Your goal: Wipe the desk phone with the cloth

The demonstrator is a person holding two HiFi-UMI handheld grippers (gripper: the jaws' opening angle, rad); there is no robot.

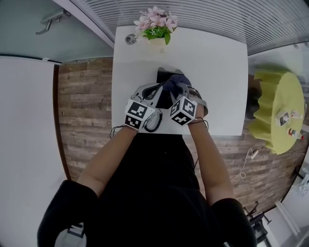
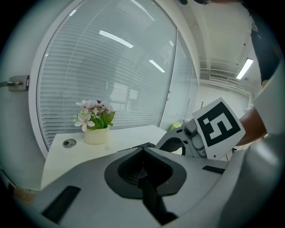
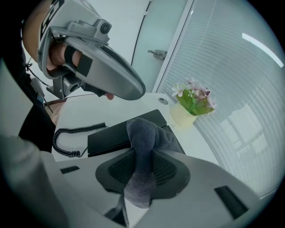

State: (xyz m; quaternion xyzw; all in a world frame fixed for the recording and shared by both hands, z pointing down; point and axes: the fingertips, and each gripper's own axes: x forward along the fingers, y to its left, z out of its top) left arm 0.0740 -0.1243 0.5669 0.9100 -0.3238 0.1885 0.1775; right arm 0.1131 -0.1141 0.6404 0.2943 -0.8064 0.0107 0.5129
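Your right gripper point(image 3: 141, 176) is clamped on the grey cloth point(image 3: 143, 133), bunched over the black desk phone point(image 3: 111, 136). Your left gripper point(image 2: 142, 168), just left of the phone, is closed on nothing. Push hard and the unheld phone may skid, or its coiled cord point(image 3: 67, 139) may snag. The white counter point(image 1: 217, 72) looks slick. A flower pot point(image 1: 157, 44) stands beyond the phone, by slatted blinds point(image 1: 217, 14).

Clear to pass over bare table point(image 1: 219, 72) right of desk phone point(image 1: 163, 76); obstructed at far edge by flower pot point(image 1: 157, 44); obstructed near left by coiled cord point(image 3: 57, 141).
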